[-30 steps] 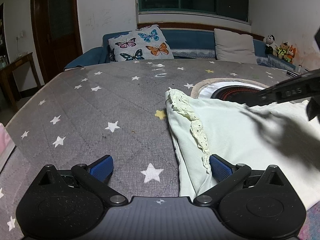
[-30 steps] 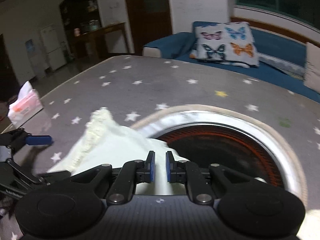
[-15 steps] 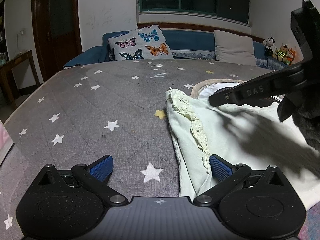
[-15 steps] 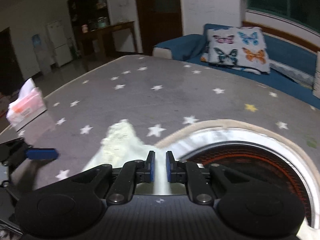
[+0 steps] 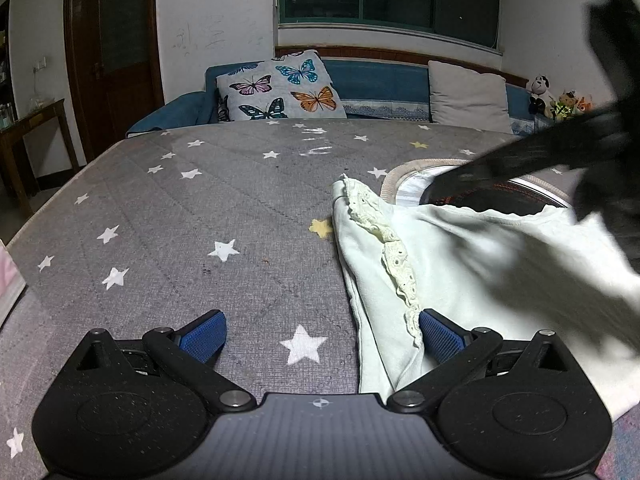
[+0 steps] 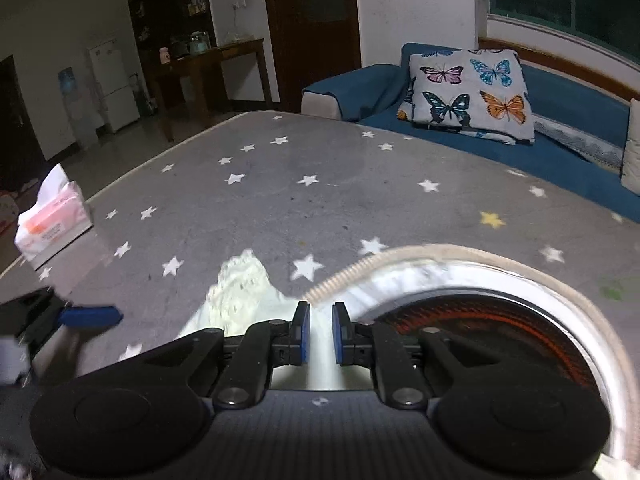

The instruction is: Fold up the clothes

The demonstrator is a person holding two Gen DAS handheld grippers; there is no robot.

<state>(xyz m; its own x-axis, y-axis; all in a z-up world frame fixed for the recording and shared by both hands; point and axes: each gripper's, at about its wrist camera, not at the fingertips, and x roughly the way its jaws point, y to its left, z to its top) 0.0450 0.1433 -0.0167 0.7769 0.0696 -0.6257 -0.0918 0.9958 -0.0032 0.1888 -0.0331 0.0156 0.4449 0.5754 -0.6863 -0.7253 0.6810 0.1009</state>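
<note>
My left gripper (image 5: 320, 332) is spread wide over the grey starred table cover (image 5: 200, 208); the pale garment (image 5: 460, 264) lies just beside the round heater (image 6: 500, 312). My right gripper (image 6: 320, 336) is nearly pressed together, pinching nothing I can see. The butterfly cushion (image 6: 468, 92) sits on the sofa beyond the heater.

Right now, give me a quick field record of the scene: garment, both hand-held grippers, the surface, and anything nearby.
garment: pale top with lace trim, lying on the table, one edge over the round heater opening
left hand-held gripper: jaws wide open, right pad beside the lace edge, not clamping
right hand-held gripper: nearly shut, narrow gap; pale cloth shows in the gap, a grip cannot be confirmed
surface: grey star-print cover
nearby: tissue pack at the table edge; butterfly cushion on the sofa behind
</note>
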